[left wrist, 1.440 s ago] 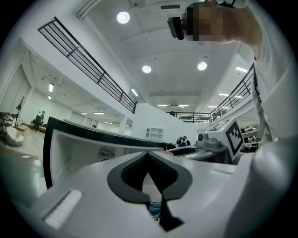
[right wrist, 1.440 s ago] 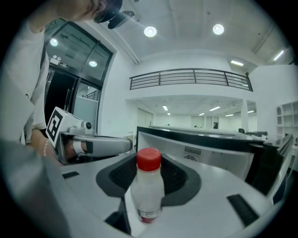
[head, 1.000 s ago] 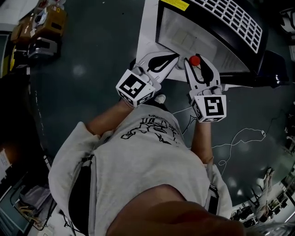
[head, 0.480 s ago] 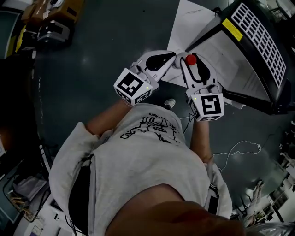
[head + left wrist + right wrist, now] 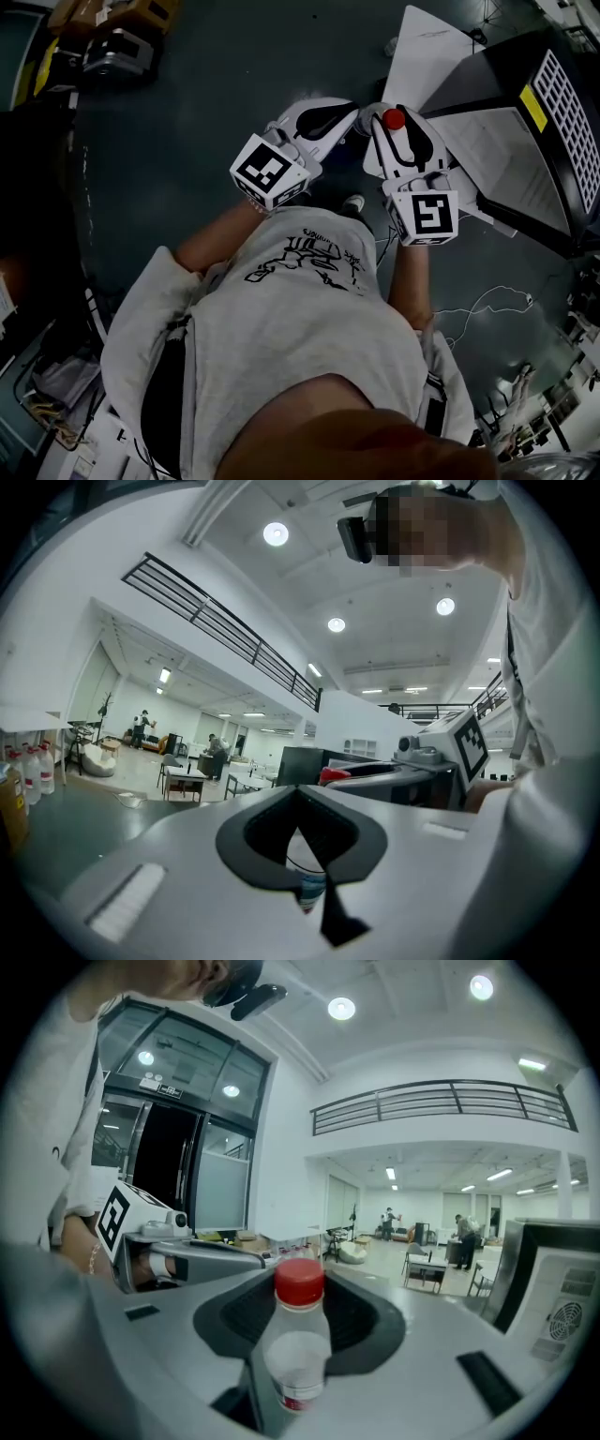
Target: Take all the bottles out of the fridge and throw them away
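Note:
A clear bottle with a red cap (image 5: 394, 119) (image 5: 298, 1335) stands upright between my right gripper's (image 5: 398, 141) (image 5: 300, 1330) jaws, which are shut on its neck. My left gripper (image 5: 323, 120) (image 5: 300, 850) hangs just to its left, level, with the jaw tips meeting. Through its dark hollow shows a scrap of something white with a blue and red band (image 5: 309, 888); what it is I cannot tell. The black fridge (image 5: 534, 131) (image 5: 553, 1288) with a white grille stands at the right, apart from both grippers.
A white panel (image 5: 422, 52) lies on the dark floor beside the fridge. A yellow machine (image 5: 103, 37) stands at the top left, thin cables (image 5: 487, 300) trail at the right, and clutter (image 5: 56, 403) fills the lower left. Several bottles (image 5: 28, 771) stand far left.
The view has swung left: the fridge slid from top centre to the right edge. Both grippers moved away from it together, the red-capped bottle still in the right one.

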Demonstrator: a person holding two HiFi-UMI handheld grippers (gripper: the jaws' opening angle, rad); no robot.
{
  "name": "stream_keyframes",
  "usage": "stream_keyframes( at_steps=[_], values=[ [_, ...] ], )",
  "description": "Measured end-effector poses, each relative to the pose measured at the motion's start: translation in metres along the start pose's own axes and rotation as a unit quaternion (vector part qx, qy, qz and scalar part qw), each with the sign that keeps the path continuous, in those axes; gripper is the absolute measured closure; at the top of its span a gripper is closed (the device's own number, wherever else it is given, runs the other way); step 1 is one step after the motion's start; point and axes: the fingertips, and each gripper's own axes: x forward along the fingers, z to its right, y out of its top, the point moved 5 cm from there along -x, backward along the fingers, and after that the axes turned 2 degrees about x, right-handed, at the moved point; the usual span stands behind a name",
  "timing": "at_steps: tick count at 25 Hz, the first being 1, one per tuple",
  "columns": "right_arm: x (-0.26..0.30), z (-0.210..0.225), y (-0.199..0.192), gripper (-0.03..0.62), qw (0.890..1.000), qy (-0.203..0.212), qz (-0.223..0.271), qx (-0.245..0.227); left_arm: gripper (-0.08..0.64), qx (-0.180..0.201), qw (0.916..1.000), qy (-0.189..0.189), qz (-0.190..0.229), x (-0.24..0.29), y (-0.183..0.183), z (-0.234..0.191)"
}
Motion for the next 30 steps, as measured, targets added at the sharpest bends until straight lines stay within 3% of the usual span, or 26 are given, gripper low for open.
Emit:
stream_keyframes(
  at_steps=[10, 18, 25, 30],
  values=[
    [0.01, -0.005, -0.019, 0.433, 1.0, -0.011, -0.011, -0.003, 0.551, -0.009, 0.9999, 0.004, -0.013, -0.002, -0.02, -0.004],
    [0.012, -0.022, -0.075, 0.433, 1.0, -0.013, -0.02, 0.009, 0.551, -0.027, 0.9982, 0.028, -0.047, -0.006, -0.074, -0.003],
    [0.015, -0.05, -0.15, 0.433, 0.999, 0.007, -0.049, 0.003, 0.551, -0.042, 0.9939, 0.041, -0.093, -0.022, -0.148, 0.003],
    [0.023, -0.073, -0.224, 0.433, 0.996, 0.017, -0.088, -0.001, 0.551, -0.064, 0.9894, 0.053, -0.119, -0.033, -0.214, 0.001]
  ],
)
